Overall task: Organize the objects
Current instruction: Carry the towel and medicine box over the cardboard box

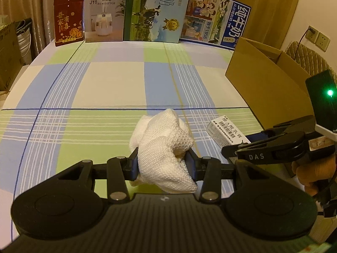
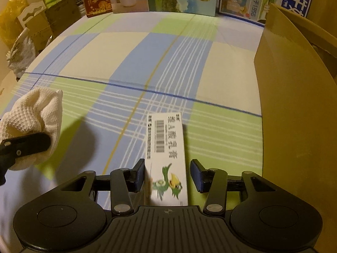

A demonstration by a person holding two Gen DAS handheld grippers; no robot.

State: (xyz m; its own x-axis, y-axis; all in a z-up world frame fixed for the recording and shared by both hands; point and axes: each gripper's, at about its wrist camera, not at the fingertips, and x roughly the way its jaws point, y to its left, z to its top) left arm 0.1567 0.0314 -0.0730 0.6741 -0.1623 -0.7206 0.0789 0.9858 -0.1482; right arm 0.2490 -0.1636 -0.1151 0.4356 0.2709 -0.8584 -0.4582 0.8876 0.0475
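Note:
A crumpled white woven cloth (image 1: 162,147) is pinched between the fingers of my left gripper (image 1: 162,161), which is shut on it just above the checked tablecloth. The same cloth (image 2: 33,113) shows at the far left of the right wrist view. A long white carton (image 2: 166,147) with a barcode and a green bird picture lies flat on the table between the fingers of my right gripper (image 2: 167,175). The jaws are open: the left pad touches the carton's side and a small gap remains at the right pad. In the left wrist view the carton (image 1: 225,130) lies right of the cloth.
An open brown cardboard box (image 2: 294,105) stands on the table's right side, close to the right gripper. Several upright printed cartons (image 1: 151,10) line the far edge. Boxes and bags (image 2: 31,27) sit off the table's left side. A hand (image 1: 311,172) holds the right gripper.

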